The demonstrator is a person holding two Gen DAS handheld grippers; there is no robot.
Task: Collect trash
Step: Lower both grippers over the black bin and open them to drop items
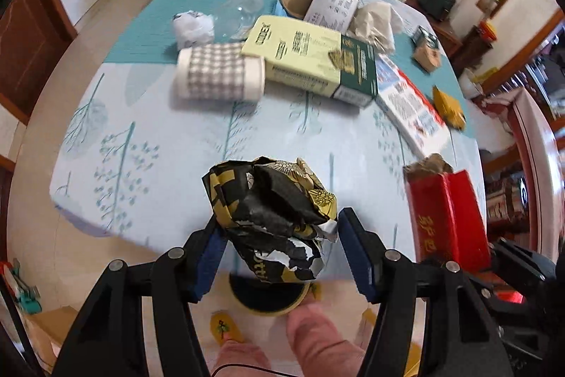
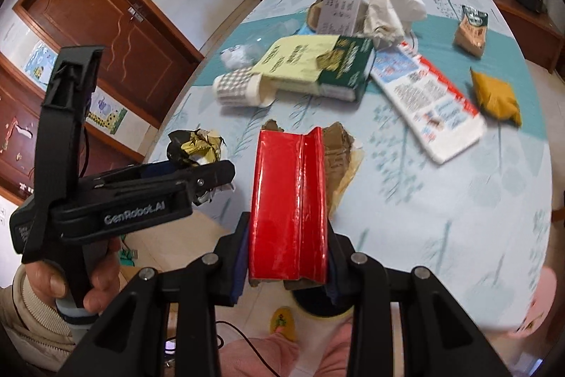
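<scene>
Your left hand-held gripper (image 1: 279, 248): pinching one crumpled black-and-gold wrapper (image 1: 272, 211).
Your right hand-held gripper (image 2: 286, 271): clamped on one red box (image 2: 287, 207).
Tabletop (image 1: 159, 143): one checked cup (image 1: 220, 74), one green-and-yellow box (image 1: 314, 62).

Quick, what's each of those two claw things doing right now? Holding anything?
Left gripper: closed on a crumpled black-and-gold wrapper.
Right gripper: closed on a red box.

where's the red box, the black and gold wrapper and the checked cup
red box (image 2: 287, 211), right wrist view, middle of its red face
black and gold wrapper (image 1: 272, 211), left wrist view, centre of the crumpled wad
checked cup (image 1: 219, 73), left wrist view, its checked side, lying on the table
</scene>
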